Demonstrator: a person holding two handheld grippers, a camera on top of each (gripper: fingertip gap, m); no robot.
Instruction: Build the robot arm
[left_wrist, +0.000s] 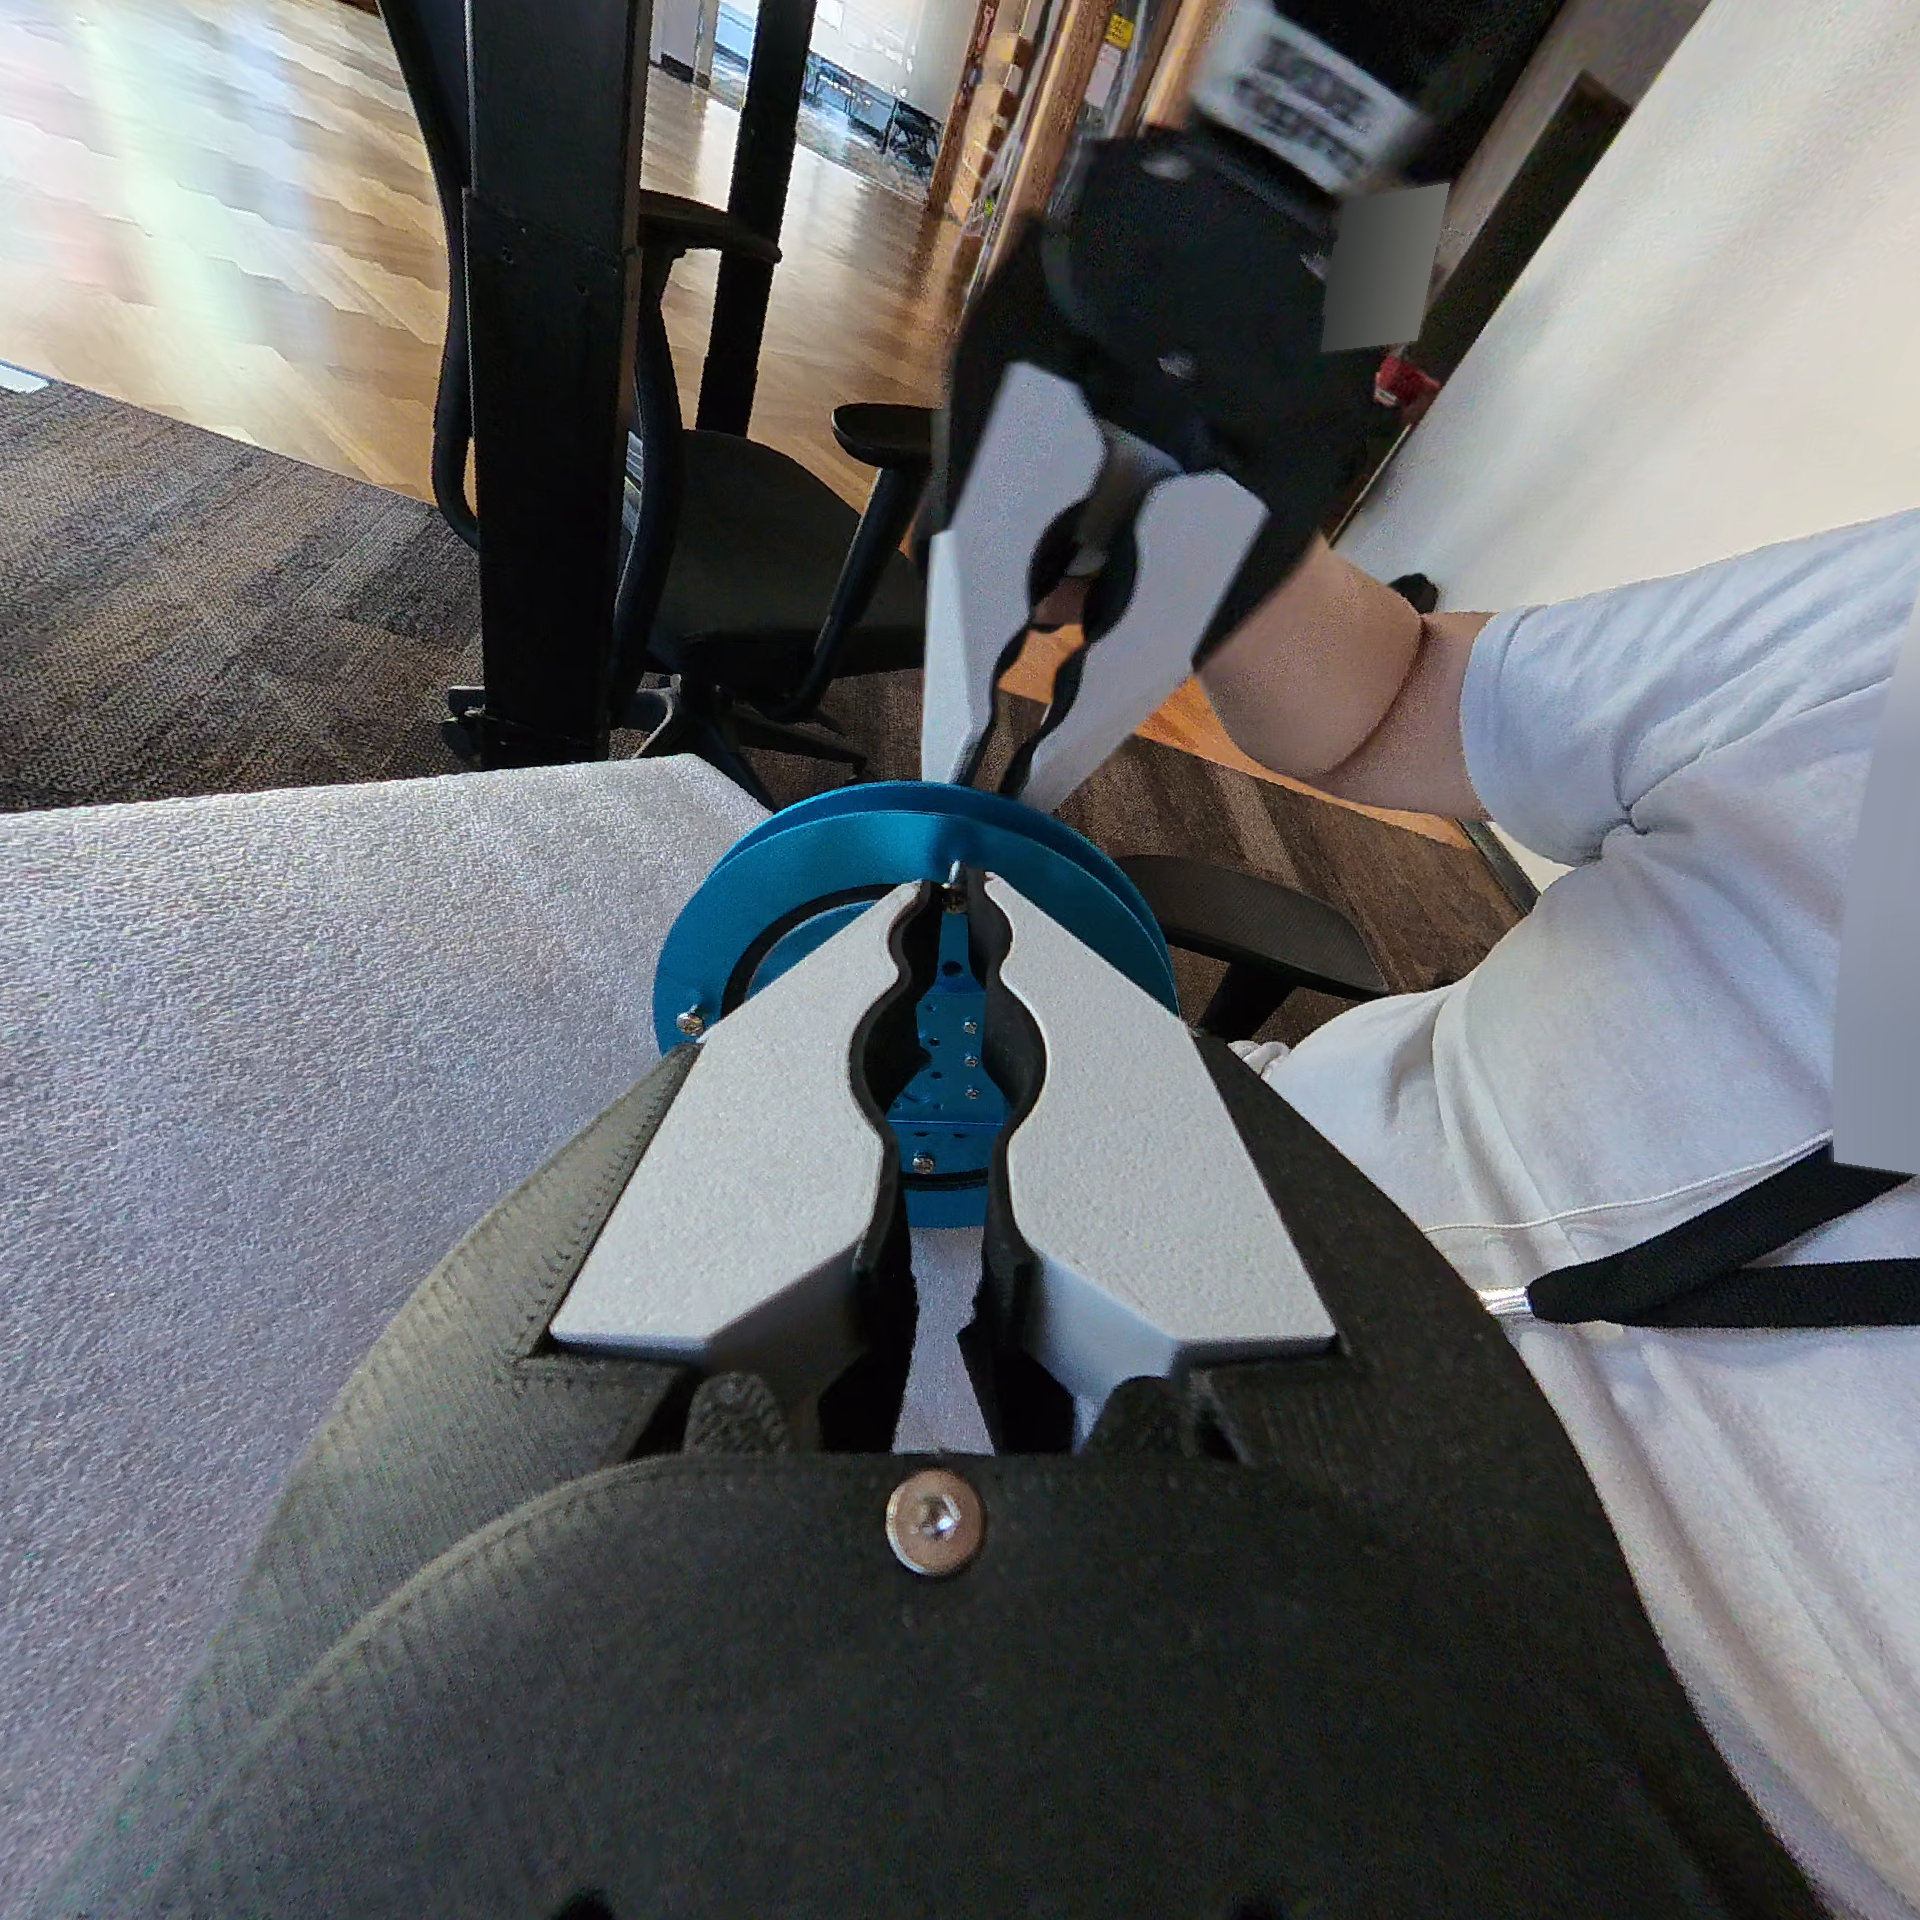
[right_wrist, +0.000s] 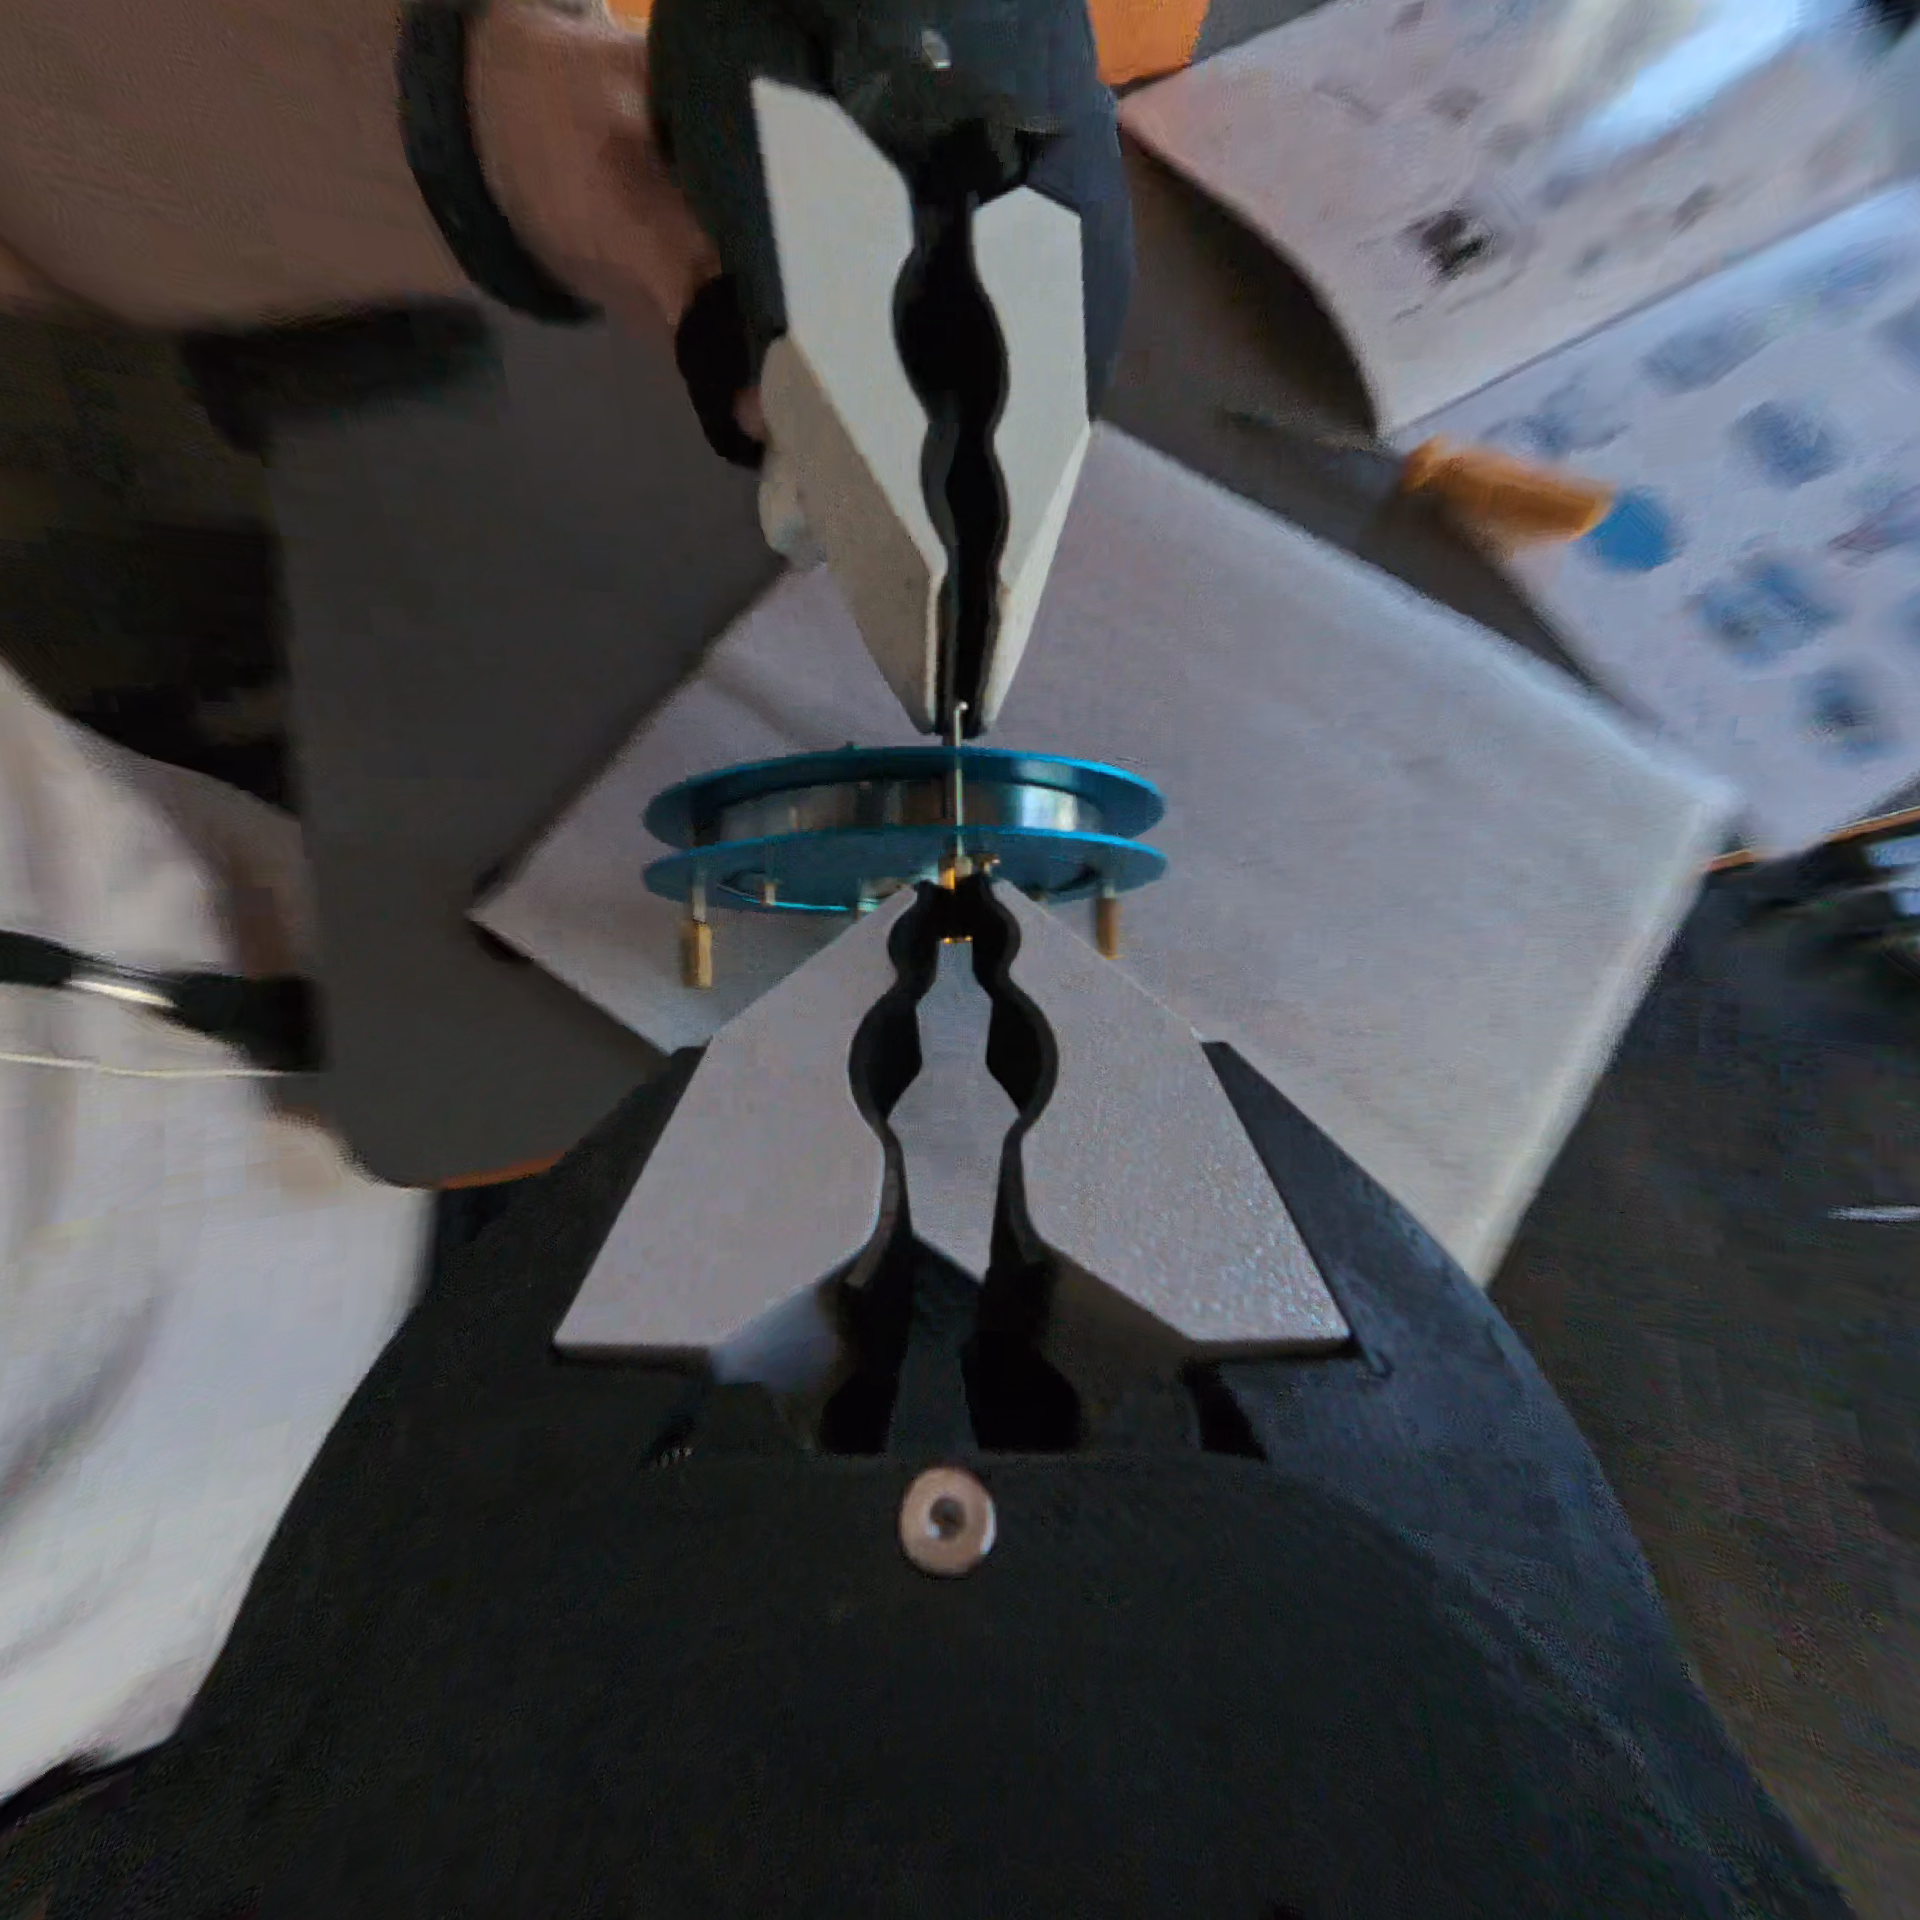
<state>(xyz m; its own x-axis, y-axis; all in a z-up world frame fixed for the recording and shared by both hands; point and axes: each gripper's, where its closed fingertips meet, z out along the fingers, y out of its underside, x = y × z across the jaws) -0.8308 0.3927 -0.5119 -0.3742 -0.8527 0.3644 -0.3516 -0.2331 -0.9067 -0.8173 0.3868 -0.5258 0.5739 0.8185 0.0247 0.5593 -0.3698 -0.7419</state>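
Here, a blue metal assembly (left_wrist: 914, 935) made of two round plates joined by short posts is being held in the air between two grippers, above a grey foam pad (left_wrist: 312, 987).

In the left wrist view, the left gripper (left_wrist: 951, 883) is being kept nearly closed, its grey fingers (left_wrist: 790, 1091) drawn together at the tips on a small screw at the rim of the near plate; a perforated blue bracket is being seen through the wavy gap behind the tips. The right gripper (left_wrist: 992, 784) is being shown farther off, coming down from above, its tips pressed together against the far plate's edge. A person's forearm and white sleeve (left_wrist: 1662, 727) are being shown beside it, with a black office chair (left_wrist: 769, 561) and a wooden floor (left_wrist: 208, 208) beyond.

In the right wrist view, which is blurred, the right gripper (right_wrist: 951, 883) is being seen clamped on a small brass post under the lower plate of the blue metal assembly (right_wrist: 904, 821), the plates lying edge-on and level. Opposite it, the left gripper (right_wrist: 961, 717) is being held closed on a thin pin that crosses both plates. Brass standoffs (right_wrist: 696, 951) are hanging below the lower plate. The grey foam pad (right_wrist: 1299, 831) is lying beneath, and printed sheets (right_wrist: 1714, 520) are being shown at the upper right, too blurred to make out.
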